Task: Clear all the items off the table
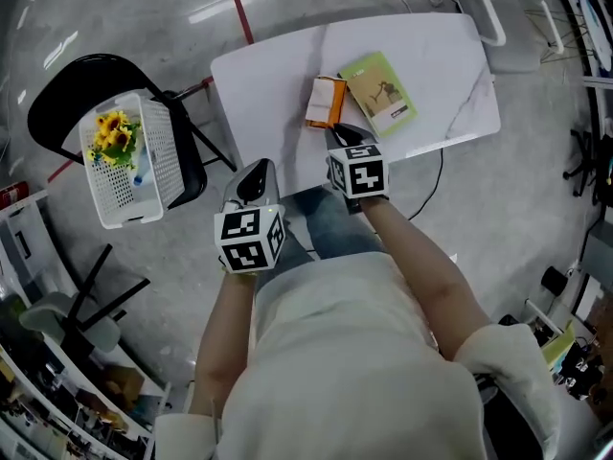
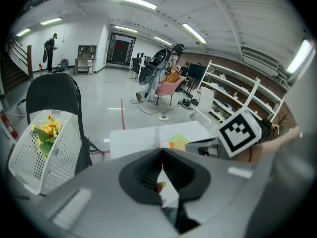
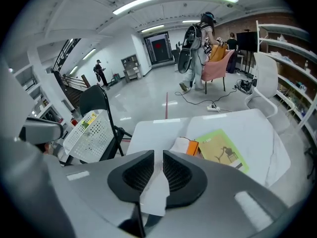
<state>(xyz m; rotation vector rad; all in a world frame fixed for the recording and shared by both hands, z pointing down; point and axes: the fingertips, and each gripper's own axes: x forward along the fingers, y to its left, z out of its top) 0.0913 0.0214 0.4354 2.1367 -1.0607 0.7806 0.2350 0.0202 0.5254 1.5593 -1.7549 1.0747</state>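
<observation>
orange box and green booklet lie on the table, flowers already in the basket; my left tongs closed, empty, right tongs barely parted, holding nothing
</observation>
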